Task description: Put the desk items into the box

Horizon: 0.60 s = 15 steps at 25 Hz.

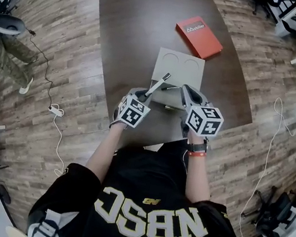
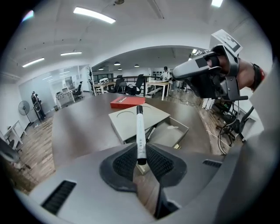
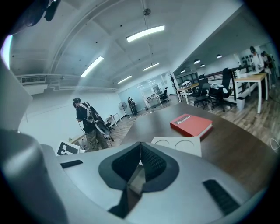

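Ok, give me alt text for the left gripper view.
The left gripper clamps a white marker by its end, pointing toward a grey box with an open drawer on a brown table; a red book lies behind.

I see a black short-sleeved jersey (image 1: 148,199) with cream block lettering, and a dark watch (image 1: 198,146) beside a red band (image 1: 197,154) on the right wrist. The grey left gripper (image 1: 142,94) and right gripper (image 1: 186,91) each bear a black-and-white marker cube.

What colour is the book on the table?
Red. The book shows best in the head view.
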Tool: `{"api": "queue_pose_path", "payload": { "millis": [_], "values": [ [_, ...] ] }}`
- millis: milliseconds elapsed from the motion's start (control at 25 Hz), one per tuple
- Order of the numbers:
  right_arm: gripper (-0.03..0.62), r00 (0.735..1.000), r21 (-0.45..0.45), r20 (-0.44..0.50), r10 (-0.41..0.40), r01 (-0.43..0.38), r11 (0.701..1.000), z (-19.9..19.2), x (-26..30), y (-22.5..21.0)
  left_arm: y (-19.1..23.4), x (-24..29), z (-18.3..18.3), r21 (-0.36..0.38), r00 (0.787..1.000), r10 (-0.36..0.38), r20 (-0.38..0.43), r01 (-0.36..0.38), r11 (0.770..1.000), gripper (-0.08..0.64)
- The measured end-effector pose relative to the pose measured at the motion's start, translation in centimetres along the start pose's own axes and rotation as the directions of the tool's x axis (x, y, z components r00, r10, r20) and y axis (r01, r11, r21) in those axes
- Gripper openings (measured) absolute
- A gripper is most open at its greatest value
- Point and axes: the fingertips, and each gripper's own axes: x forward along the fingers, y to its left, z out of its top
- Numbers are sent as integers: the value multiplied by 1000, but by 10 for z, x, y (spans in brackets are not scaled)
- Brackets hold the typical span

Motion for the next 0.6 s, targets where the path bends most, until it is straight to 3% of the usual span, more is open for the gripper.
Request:
{"api": "queue_pose_path", "payload": {
  "millis": [320, 600],
  "values": [
    [12, 998, 40, 16, -54, 54, 998, 2, -14, -23, -25, 25, 13, 130, 991, -128, -41, 132, 983, 75],
    [12, 996, 71, 14, -93, 91, 993, -4, -27, -40, -50, 48, 18, 180, 966, -239, -95, 253, 951, 75]
  ]
}}
